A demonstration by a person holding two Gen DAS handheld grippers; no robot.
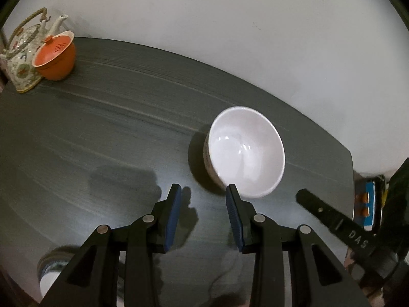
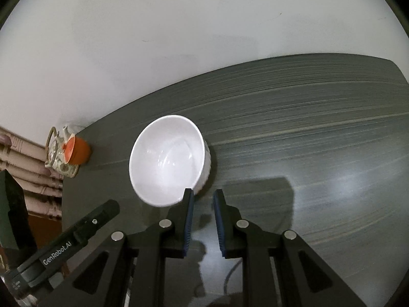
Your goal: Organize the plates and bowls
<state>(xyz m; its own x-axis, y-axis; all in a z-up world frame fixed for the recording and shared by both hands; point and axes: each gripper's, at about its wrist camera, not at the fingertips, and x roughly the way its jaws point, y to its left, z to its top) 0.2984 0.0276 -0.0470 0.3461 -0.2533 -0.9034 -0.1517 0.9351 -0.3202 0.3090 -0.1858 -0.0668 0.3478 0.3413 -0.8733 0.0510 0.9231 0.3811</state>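
Observation:
A white bowl (image 1: pixel 245 151) with a patterned outside stands upright on the dark grey table (image 1: pixel 115 128). My left gripper (image 1: pixel 203 192) is open and empty, just in front and left of the bowl, its right finger close to the rim. The same bowl shows in the right wrist view (image 2: pixel 167 160). My right gripper (image 2: pixel 203 195) is open and empty, in front and right of the bowl, its left finger at the near rim. A second patterned dish (image 1: pixel 51 271) shows partly at the lower left, behind my left gripper's frame.
A floral teapot (image 1: pixel 23 58) and an orange lidded pot (image 1: pixel 56 56) stand at the table's far left corner, also in the right wrist view (image 2: pixel 76 151). A white wall runs behind the table. The other gripper's finger (image 1: pixel 329 220) enters at right. The table's right edge (image 1: pixel 351 179) is near.

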